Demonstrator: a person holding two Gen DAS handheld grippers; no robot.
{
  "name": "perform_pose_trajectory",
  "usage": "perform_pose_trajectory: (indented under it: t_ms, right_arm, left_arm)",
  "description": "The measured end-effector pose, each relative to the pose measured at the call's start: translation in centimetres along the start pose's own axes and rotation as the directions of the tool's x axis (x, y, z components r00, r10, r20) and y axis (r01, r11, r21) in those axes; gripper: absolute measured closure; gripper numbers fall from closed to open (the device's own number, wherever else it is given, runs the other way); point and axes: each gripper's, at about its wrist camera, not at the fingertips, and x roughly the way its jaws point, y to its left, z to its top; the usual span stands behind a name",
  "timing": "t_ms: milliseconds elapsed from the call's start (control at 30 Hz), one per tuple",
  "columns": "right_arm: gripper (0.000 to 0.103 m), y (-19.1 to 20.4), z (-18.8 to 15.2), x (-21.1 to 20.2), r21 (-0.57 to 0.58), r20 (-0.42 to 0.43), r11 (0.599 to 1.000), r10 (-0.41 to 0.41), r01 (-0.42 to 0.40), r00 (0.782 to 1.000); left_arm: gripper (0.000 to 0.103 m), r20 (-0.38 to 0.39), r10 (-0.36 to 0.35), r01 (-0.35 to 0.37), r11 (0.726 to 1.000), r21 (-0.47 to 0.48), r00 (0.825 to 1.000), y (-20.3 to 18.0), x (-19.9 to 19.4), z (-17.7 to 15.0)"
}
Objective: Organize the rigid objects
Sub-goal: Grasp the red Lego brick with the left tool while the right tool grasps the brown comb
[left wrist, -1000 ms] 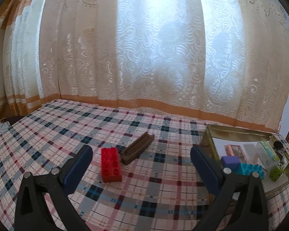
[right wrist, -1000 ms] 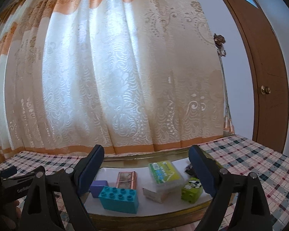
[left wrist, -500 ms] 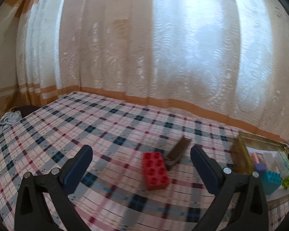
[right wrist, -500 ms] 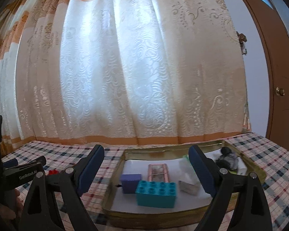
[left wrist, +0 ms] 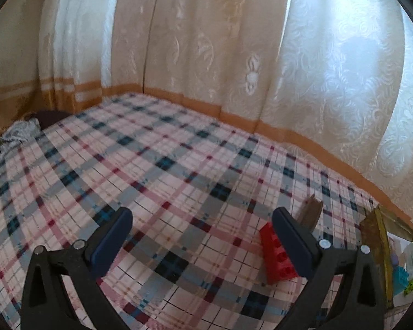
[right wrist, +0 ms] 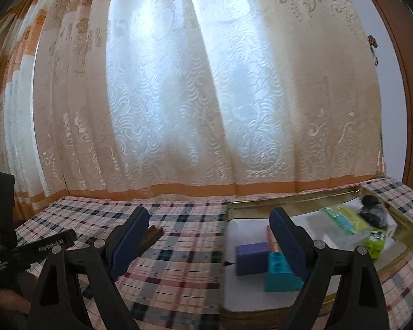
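Left wrist view shows the left gripper (left wrist: 202,236) with its jaws spread wide and nothing between them, above the plaid table (left wrist: 157,170). A red brick (left wrist: 276,253) lies on the cloth just left of the tray (left wrist: 375,236), its right half hidden behind the right finger. Beyond the brick a brown comb-like piece (left wrist: 312,211) shows only its far end; what it is stays hard to make out. The tray is cut off at the picture's edge, its contents squeezed into blur.

From the right wrist, the right gripper (right wrist: 209,231) also stands wide apart and empty, hanging over the tray's left rim. Inside the tray sit a purple block (right wrist: 250,257), a teal brick (right wrist: 278,275) half covered by the right finger, a green box (right wrist: 344,218), a lime cube (right wrist: 375,240) and a dark blurred thing (right wrist: 373,210) at the tray's far end.
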Motion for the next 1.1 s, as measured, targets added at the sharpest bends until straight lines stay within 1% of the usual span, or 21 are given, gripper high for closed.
perform_pose_trajectory:
  t_ms: [167, 233, 300, 333, 400, 433, 500, 533, 633, 700, 733, 767, 833, 900, 1000, 1033, 1100]
  right_arm:
    - [0.012, 1.6, -0.1, 0.9, -0.023, -0.024, 1.0, 0.002, -0.003, 1.0]
    - [0.012, 2.0, -0.1, 0.9, -0.04, -0.022, 0.999, 0.018, -0.019, 1.0]
    - [0.012, 2.1, -0.1, 0.8, -0.046, -0.016, 0.998, 0.03, -0.031, 0.999]
    - [0.012, 2.1, -0.1, 0.8, -0.045, -0.018, 0.998, 0.033, -0.034, 0.999]
    - [0.012, 2.0, -0.1, 0.9, -0.039, -0.024, 0.998, 0.039, -0.04, 0.999]
    - [0.012, 1.8, -0.1, 0.8, -0.031, -0.024, 0.999, 0.043, -0.044, 0.999]
    - [0.012, 1.7, 0.0, 0.9, -0.019, -0.024, 0.999, 0.05, -0.05, 0.998]
    - [0.012, 1.6, 0.0, 1.0, -0.014, -0.027, 0.999, 0.052, -0.053, 0.998]
    - [0.012, 1.5, 0.0, 1.1, -0.011, -0.035, 0.998, 0.057, -0.057, 0.998]
    - [0.012, 1.5, 0.0, 1.0, -0.014, -0.034, 0.998, 0.064, -0.065, 0.997]
    - [0.012, 1.6, 0.0, 1.0, -0.017, -0.036, 0.997, 0.069, -0.069, 0.997]
    - [0.012, 1.6, -0.1, 0.9, -0.019, -0.037, 0.997, 0.069, -0.07, 0.997]
    - [0.012, 1.8, -0.1, 0.9, -0.031, -0.038, 0.997, 0.067, -0.069, 0.997]
    - [0.012, 2.1, -0.1, 1.0, -0.046, -0.042, 0.997, 0.064, -0.066, 0.997]
    - [0.012, 2.9, -0.2, 1.5, -0.078, -0.057, 0.995, 0.058, -0.062, 0.997]
    - [0.012, 3.2, -0.2, 1.7, -0.085, -0.061, 0.994, 0.061, -0.066, 0.996]
    - [0.012, 4.1, -0.1, 2.4, -0.088, -0.066, 0.993, 0.07, -0.076, 0.995]
  left_arm:
    - [0.001, -0.112, -0.04, 0.051, 0.994, 0.101, 0.993, -2.0, 1.5, -0.6]
    - [0.001, -0.136, -0.041, 0.063, 0.985, 0.16, 0.99, -3.4, 1.9, -0.9]
    - [0.001, -0.15, -0.044, 0.074, 0.978, 0.196, 0.988, -4.6, 2.2, -1.1]
    - [0.001, -0.162, -0.051, 0.084, 0.974, 0.208, 0.985, -5.1, 2.4, -1.2]
    - [0.008, -0.197, -0.04, 0.085, 0.969, 0.23, 0.98, -5.9, 3.1, -1.3]
    - [0.009, -0.216, -0.037, 0.088, 0.968, 0.234, 0.976, -6.0, 3.5, -1.4]
    - [0.009, -0.251, -0.049, 0.106, 0.97, 0.219, 0.967, -5.8, 4.1, -1.4]
    - [0.01, -0.255, -0.056, 0.111, 0.972, 0.208, 0.965, -5.6, 4.1, -1.4]
    - [0.019, -0.244, -0.079, 0.126, 0.975, 0.182, 0.966, -5.1, 3.9, -1.3]
    - [0.052, -0.237, -0.106, 0.153, 0.97, 0.19, 0.966, -4.9, 3.7, -1.3]
    - [0.056, -0.233, -0.087, 0.139, 0.966, 0.216, 0.968, -4.9, 3.6, -1.3]
    - [0.06, -0.233, -0.084, 0.137, 0.966, 0.221, 0.969, -4.8, 3.6, -1.3]
    - [0.062, -0.234, -0.099, 0.149, 0.967, 0.207, 0.967, -4.4, 3.6, -1.2]
    - [0.071, -0.232, -0.106, 0.154, 0.968, 0.197, 0.967, -4.0, 3.6, -1.1]
    - [0.071, -0.23, -0.138, 0.179, 0.97, 0.167, 0.963, -3.4, 3.7, -0.9]
    - [0.071, -0.216, -0.138, 0.174, 0.972, 0.157, 0.966, -3.1, 3.6, -0.7]
    - [0.071, -0.162, -0.122, 0.147, 0.978, 0.149, 0.979, -2.4, 3.0, -0.3]
